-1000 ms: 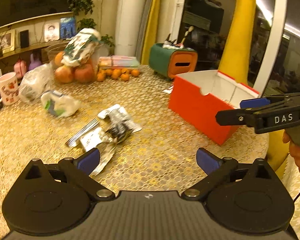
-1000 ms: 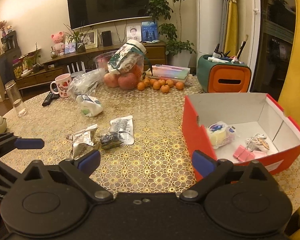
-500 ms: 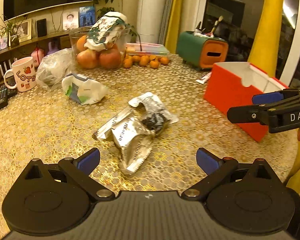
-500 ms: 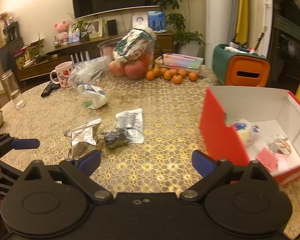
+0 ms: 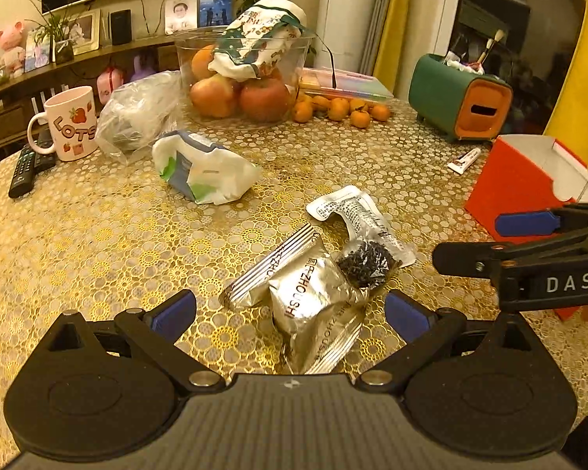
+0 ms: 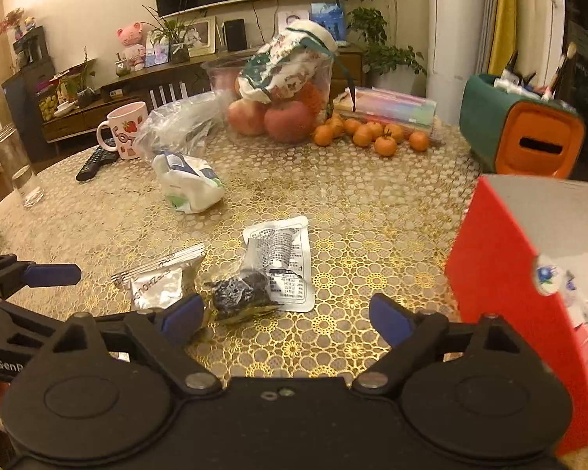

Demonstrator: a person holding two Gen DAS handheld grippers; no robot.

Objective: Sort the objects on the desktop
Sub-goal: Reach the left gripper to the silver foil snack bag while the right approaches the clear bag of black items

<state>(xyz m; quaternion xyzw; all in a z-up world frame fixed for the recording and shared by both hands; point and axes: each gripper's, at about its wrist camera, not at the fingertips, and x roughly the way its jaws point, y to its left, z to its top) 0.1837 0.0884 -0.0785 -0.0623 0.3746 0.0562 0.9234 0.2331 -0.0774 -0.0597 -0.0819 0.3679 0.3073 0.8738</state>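
Your left tongs (image 5: 290, 309) are spread wide and hold nothing; they hang just over the crinkled silver foil snack packets (image 5: 309, 301) on the gold lace-patterned table (image 5: 98, 243), with the foil lying between the blue finger pads (image 5: 174, 309); your right tongs (image 6: 286, 313) are likewise spread and empty, low over the table near the same heap; touching the foil lies a clear plastic sachet with black dried contents and a printed white label (image 6: 282, 262); further back sits a crumpled white bag with green and blue print (image 6: 190, 184), apart from the heap; the open red cardboard box with a white inside (image 6: 501, 274) stands at the table's right edge, with a small round printed thing and pink bits inside; behind are a pink strawberry mug (image 5: 72, 123) and a glass bowl of apples (image 5: 239, 94).
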